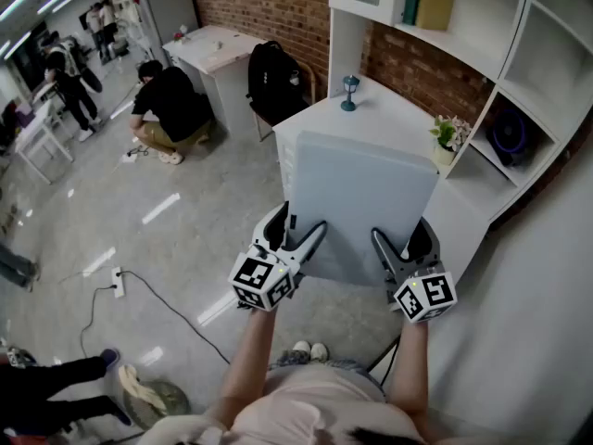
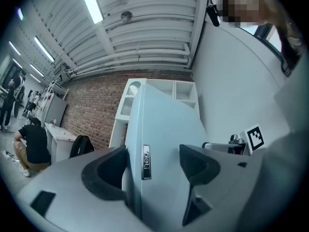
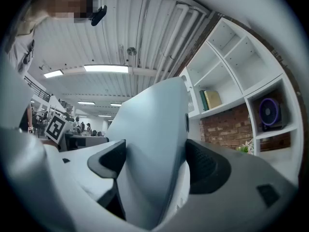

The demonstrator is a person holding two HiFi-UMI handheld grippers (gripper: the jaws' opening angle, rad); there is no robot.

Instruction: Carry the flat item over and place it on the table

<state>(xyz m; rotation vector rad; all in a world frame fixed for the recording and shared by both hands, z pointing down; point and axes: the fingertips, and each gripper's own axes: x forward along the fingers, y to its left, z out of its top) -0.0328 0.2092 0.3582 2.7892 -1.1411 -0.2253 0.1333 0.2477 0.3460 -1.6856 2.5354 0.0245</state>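
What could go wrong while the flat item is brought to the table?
1. The left gripper and right gripper hold the flat item only at its near edge; it may tip or slip.
2. A lamp and a plant stand on the table; the item could knock them.

table [image 1: 382, 111] partly hidden behind flat item [image 1: 357, 202]

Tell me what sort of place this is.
Probably an open-plan office or lab: white desk, white wall shelving against a red brick wall, and a crouching person in black on a glossy grey floor.
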